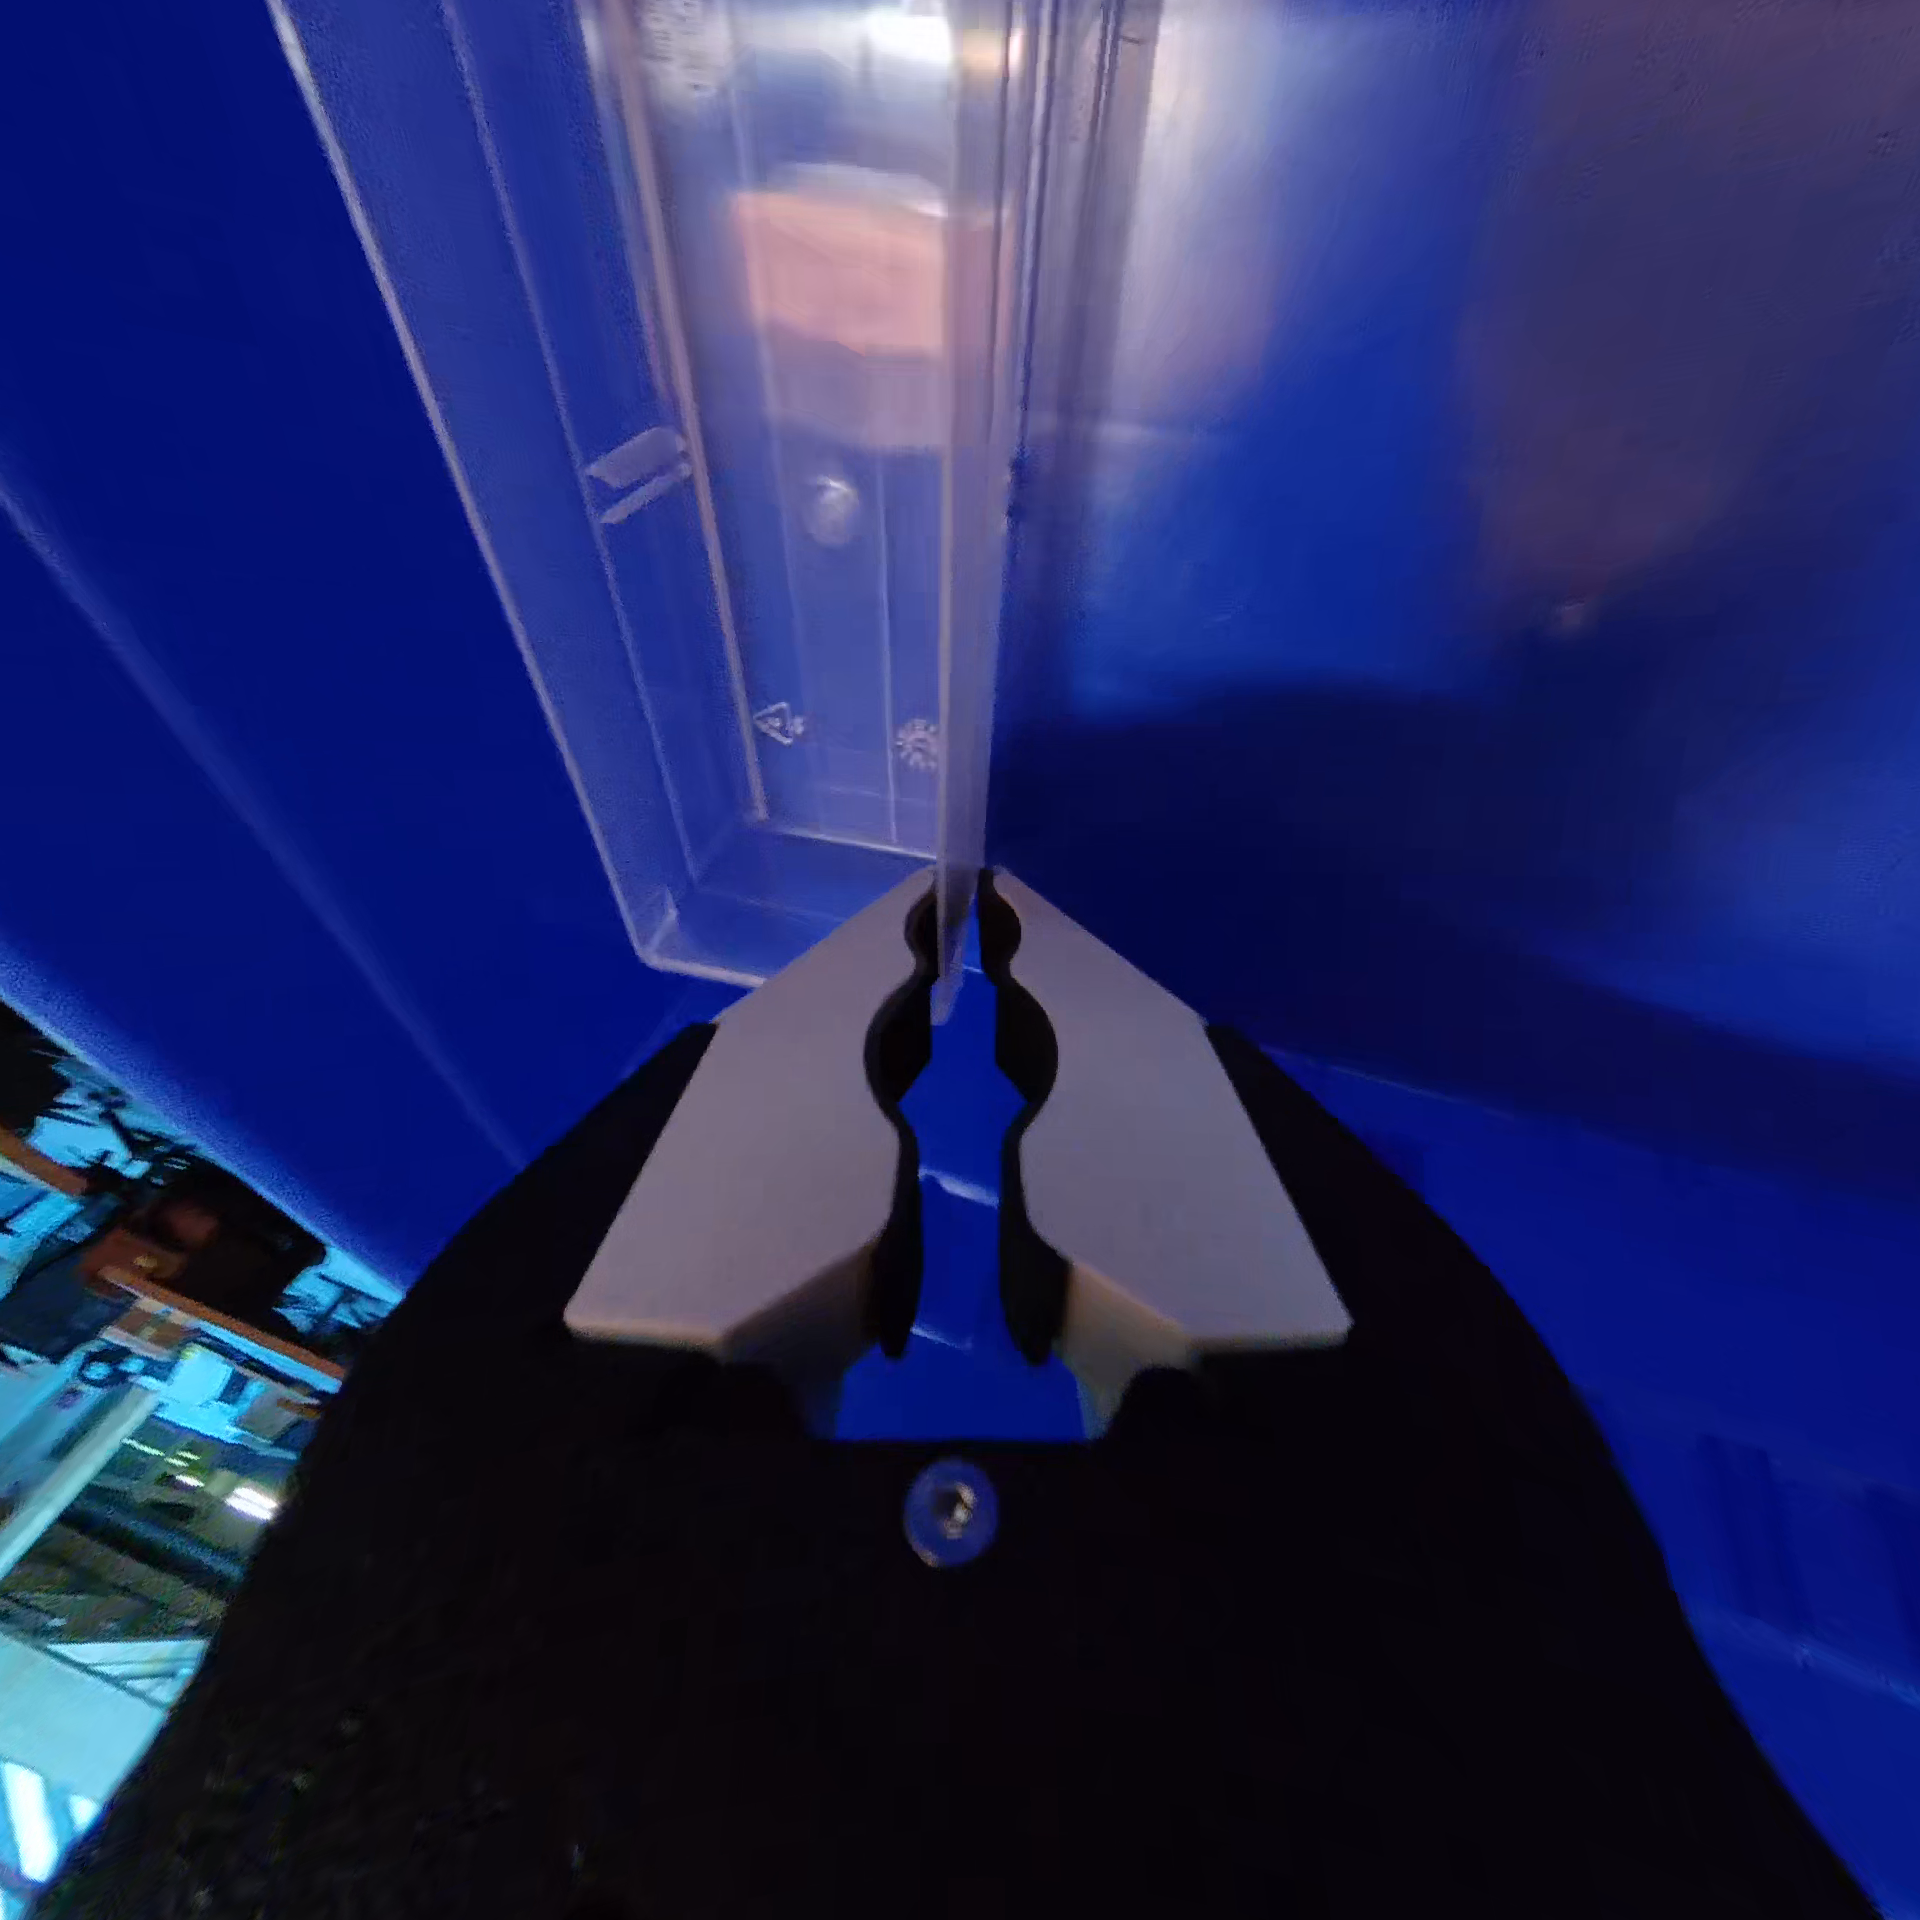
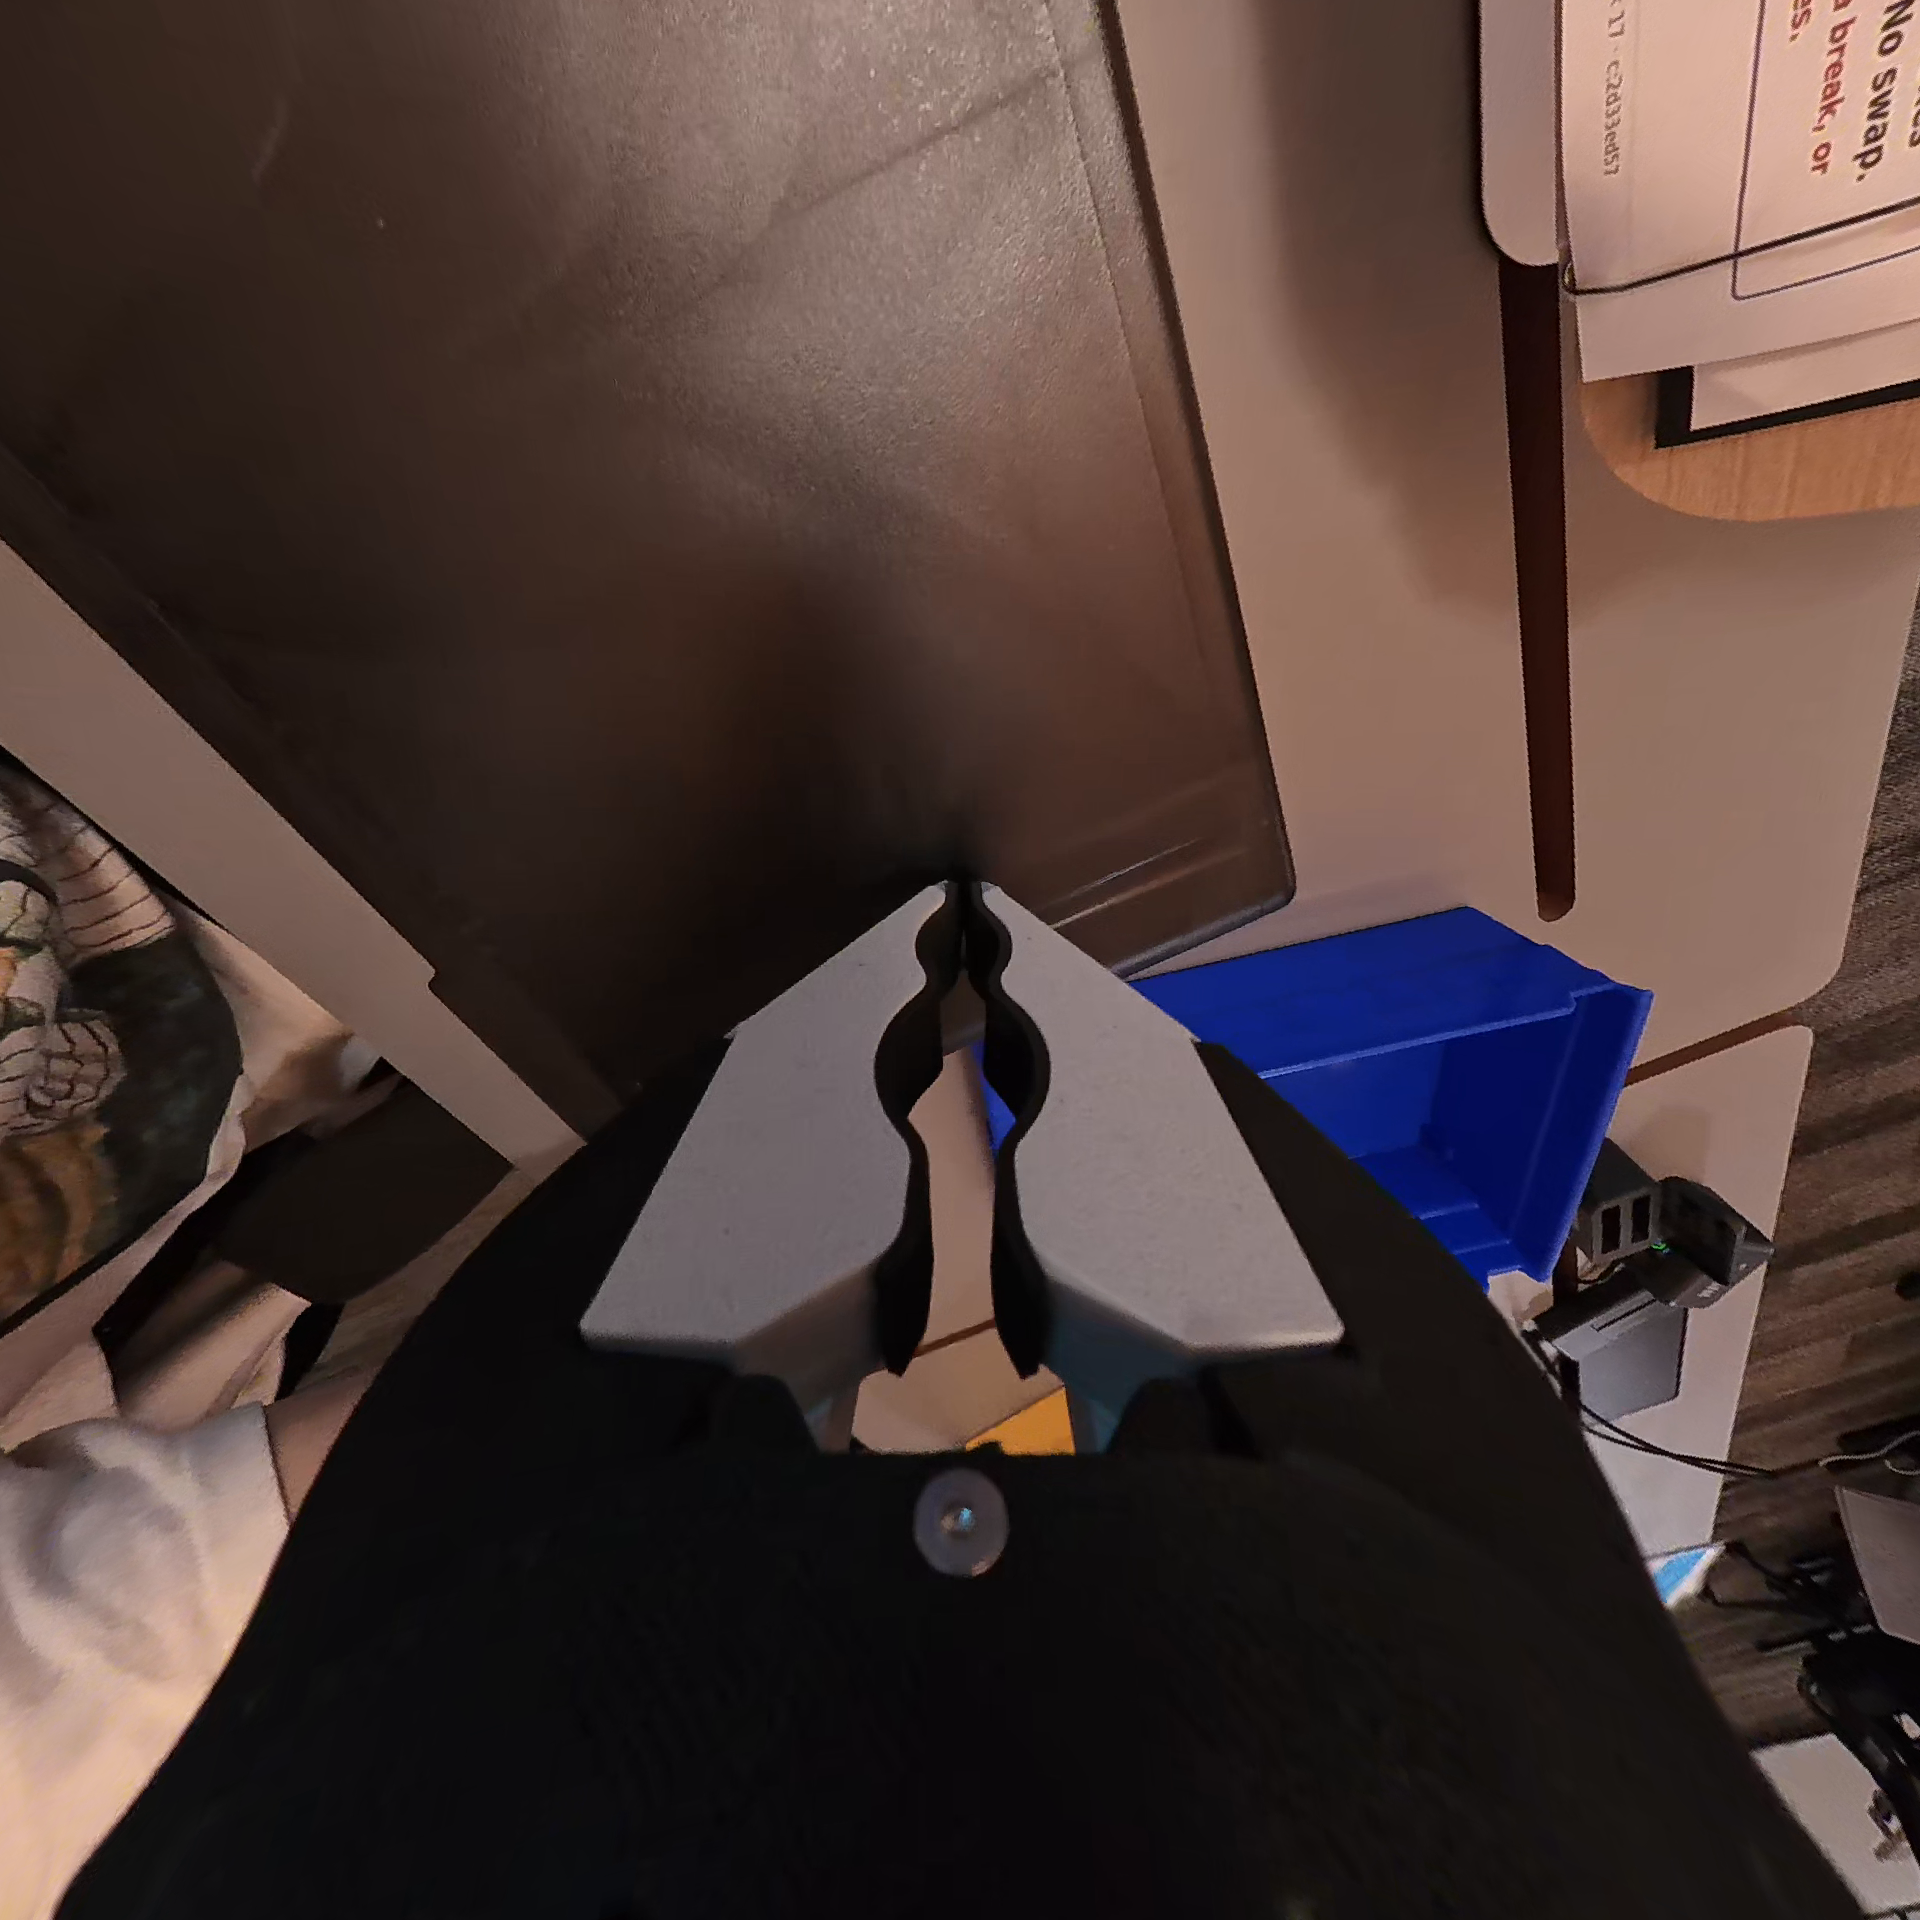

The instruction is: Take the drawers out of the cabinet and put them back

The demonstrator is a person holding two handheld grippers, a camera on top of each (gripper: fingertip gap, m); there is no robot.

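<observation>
the clear plastic drawer (image 1: 727,520), thin-walled, glossy and box-shaped, fills the upper middle of the left wrist view inside a blue bin (image 1: 1455,935). the left gripper (image 1: 958,914) pinches one thin wall edge; such slick plastic could slip or twist loose. the right gripper (image 2: 961,914) is pressed together on the edge of a dark matte panel (image 2: 623,468), centre frame.

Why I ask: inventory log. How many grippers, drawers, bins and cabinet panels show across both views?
Grippers: 2 (left gripper, right gripper)
Clear plastic drawer: 1
Blue bin: 1, if both views show the same one
Dark cabinet panel: 1
Total: 5
</observation>
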